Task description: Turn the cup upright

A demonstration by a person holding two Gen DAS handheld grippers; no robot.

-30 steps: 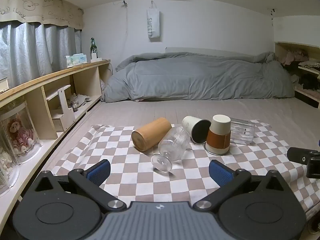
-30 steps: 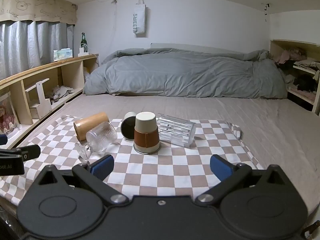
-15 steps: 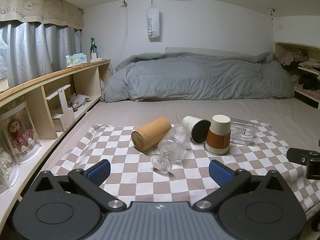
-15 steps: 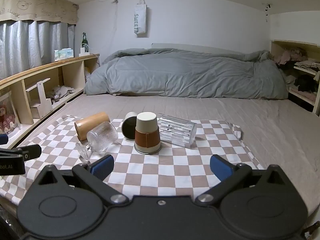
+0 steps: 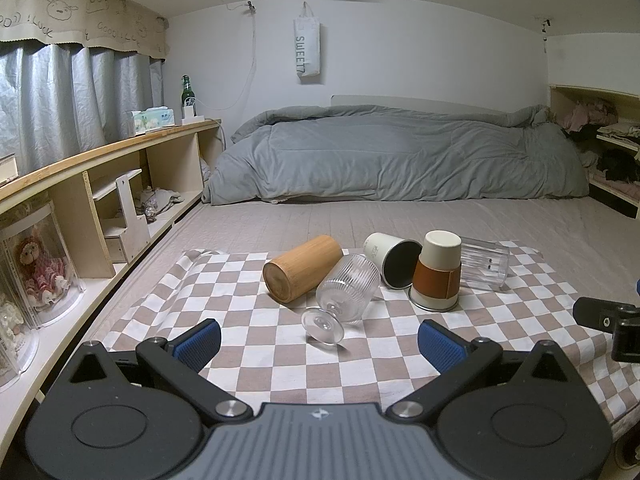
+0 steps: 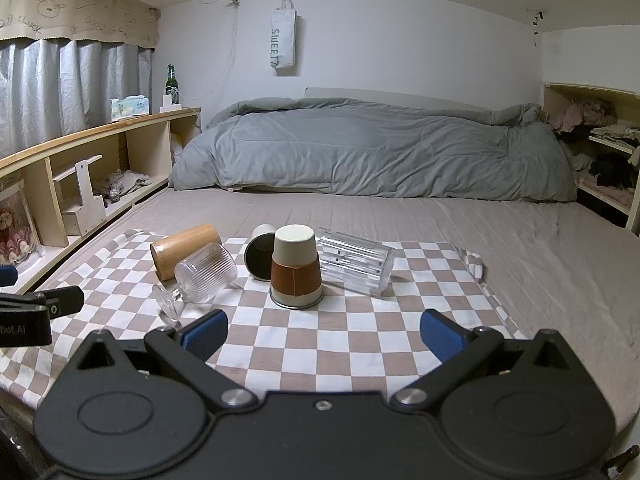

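Observation:
Several cups lie on a checkered cloth [image 5: 248, 344] [image 6: 360, 332] on the bed. A bamboo cup [image 5: 301, 267] [image 6: 185, 249], a ribbed stemmed glass [image 5: 344, 294] [image 6: 202, 276], a white cup with dark inside [image 5: 393, 259] [image 6: 260, 252] and a clear faceted glass [image 5: 484, 264] [image 6: 354, 264] lie on their sides. A cream cup with a brown sleeve [image 5: 438, 276] [image 6: 295, 266] stands upside down. My left gripper [image 5: 320, 346] is open and empty, near the stemmed glass. My right gripper [image 6: 324, 332] is open and empty, in front of the sleeved cup.
A grey duvet [image 5: 400, 152] lies bunched at the far end of the bed. Wooden shelves [image 5: 100, 184] run along the left with a bottle [image 5: 188, 96] and tissue box on top. More shelving [image 6: 592, 152] with clothes is at the right.
The right gripper has edged slightly forward toward the cups. The left gripper and the cups have not moved.

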